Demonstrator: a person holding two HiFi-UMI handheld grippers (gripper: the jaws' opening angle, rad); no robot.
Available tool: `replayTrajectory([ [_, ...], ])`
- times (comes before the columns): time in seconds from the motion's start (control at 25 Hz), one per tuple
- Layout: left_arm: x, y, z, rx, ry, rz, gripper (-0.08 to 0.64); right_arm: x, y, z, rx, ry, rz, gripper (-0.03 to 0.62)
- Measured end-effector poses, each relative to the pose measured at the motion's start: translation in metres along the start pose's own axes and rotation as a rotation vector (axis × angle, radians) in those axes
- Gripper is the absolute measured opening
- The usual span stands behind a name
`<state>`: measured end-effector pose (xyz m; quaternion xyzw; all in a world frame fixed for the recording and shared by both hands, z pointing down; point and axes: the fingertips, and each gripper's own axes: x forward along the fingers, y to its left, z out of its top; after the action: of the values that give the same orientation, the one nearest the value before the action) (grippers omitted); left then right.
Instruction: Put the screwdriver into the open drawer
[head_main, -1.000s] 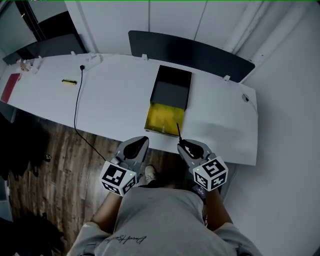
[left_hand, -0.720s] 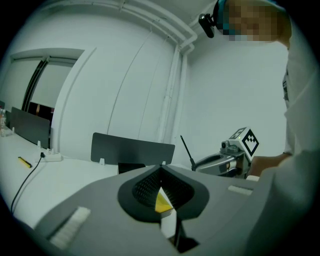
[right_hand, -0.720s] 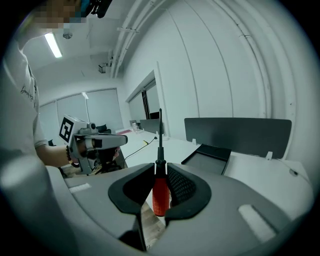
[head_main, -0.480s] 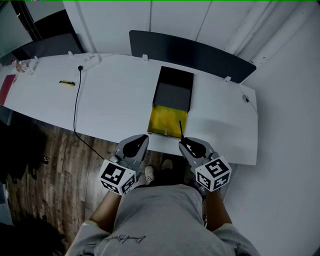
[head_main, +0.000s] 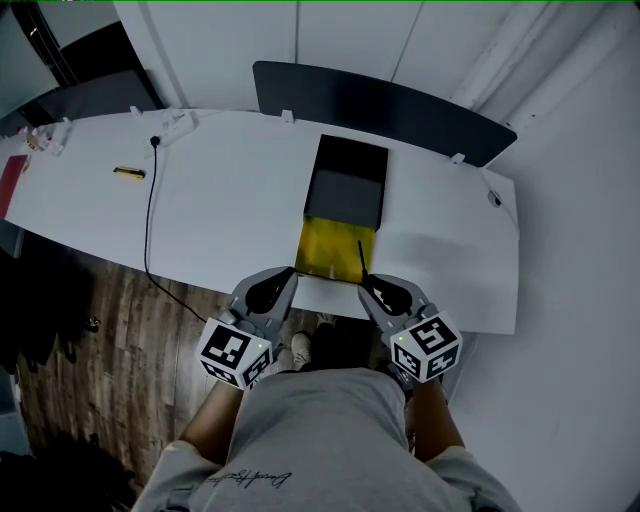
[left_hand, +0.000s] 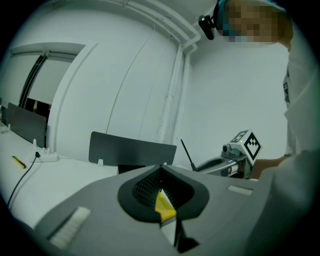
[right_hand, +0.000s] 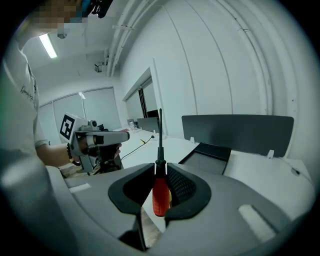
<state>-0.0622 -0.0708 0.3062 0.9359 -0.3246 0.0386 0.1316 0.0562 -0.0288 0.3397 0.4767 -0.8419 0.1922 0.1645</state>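
A low black cabinet (head_main: 347, 180) stands on the white desk (head_main: 230, 200), its drawer (head_main: 333, 248) pulled out toward me with a yellow inside. My right gripper (head_main: 385, 295) is at the desk's front edge, shut on the screwdriver. The red handle (right_hand: 160, 195) sits between the pads, and the thin black shaft (right_hand: 160, 135) sticks out ahead; its tip (head_main: 360, 246) reaches over the drawer's front right corner. Beside it, my left gripper (head_main: 270, 290) hangs in front of the desk edge, jaws together and holding nothing. Both show in the gripper views: left gripper (left_hand: 161, 170), right gripper (right_hand: 160, 167).
A black cable (head_main: 150, 215) runs from a power strip (head_main: 175, 125) across the desk and over its front edge. A small yellow item (head_main: 128, 172) lies far left. A dark divider panel (head_main: 380, 100) stands behind the cabinet. Wooden floor (head_main: 100, 340) lies below.
Both grippers have come a little closer to the desk's front edge and the drawer. The right gripper's hold on the screwdriver is unchanged.
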Motion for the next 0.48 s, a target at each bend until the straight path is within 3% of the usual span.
replayTrajectory([
  [0.48,0.043,0.026,-0.002,-0.028,0.037,0.008,0.0,0.031,-0.036,0.003,-0.005,0.078,0.013,0.094],
])
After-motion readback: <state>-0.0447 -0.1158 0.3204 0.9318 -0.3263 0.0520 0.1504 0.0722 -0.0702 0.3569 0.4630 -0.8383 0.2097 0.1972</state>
